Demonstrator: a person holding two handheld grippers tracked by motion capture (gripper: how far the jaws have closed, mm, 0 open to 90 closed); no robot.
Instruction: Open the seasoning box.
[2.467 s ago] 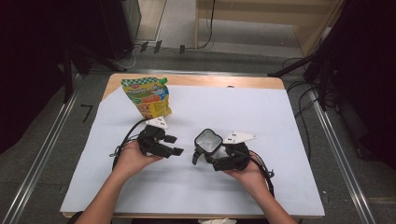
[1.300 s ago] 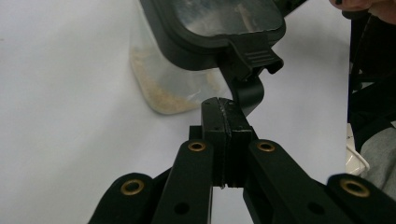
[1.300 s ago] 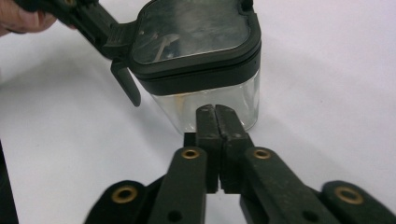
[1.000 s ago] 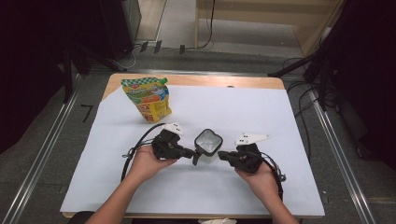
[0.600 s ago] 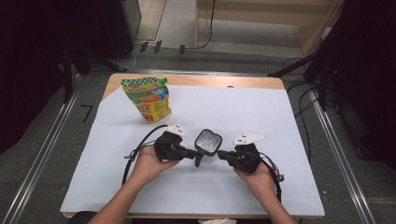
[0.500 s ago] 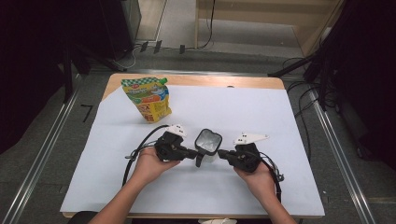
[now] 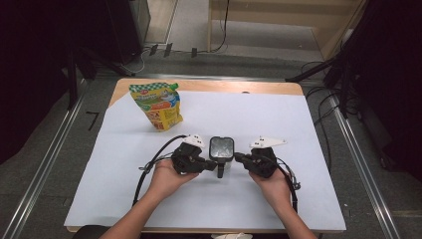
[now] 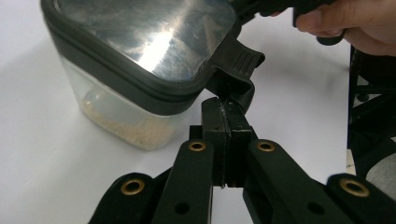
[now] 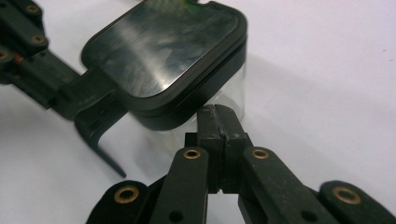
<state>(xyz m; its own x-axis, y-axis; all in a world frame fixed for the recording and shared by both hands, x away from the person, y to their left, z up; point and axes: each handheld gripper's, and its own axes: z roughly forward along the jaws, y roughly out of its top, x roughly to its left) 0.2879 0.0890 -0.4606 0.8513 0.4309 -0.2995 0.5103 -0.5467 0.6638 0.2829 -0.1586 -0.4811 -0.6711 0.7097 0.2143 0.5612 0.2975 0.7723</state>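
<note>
Clear square plastic container (image 7: 221, 149) with black clip-lock lid is sitting mid-counter between both closed, empty tools: left tool (image 8: 226, 122) touching its latch (right tool (image 9: 217, 122) alongside); careless prying risks tipping it.

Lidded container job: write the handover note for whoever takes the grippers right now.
Left gripper: jaws shut, tips at the black latch of the clear container.
Right gripper: jaws shut, tips against the container's side under the lid.
Container stands mid-table, a few grains inside; snack pouch upright at far left.
Done: both grippers positioned.
Left: the lid is on; probably release the latch and open it.
</note>
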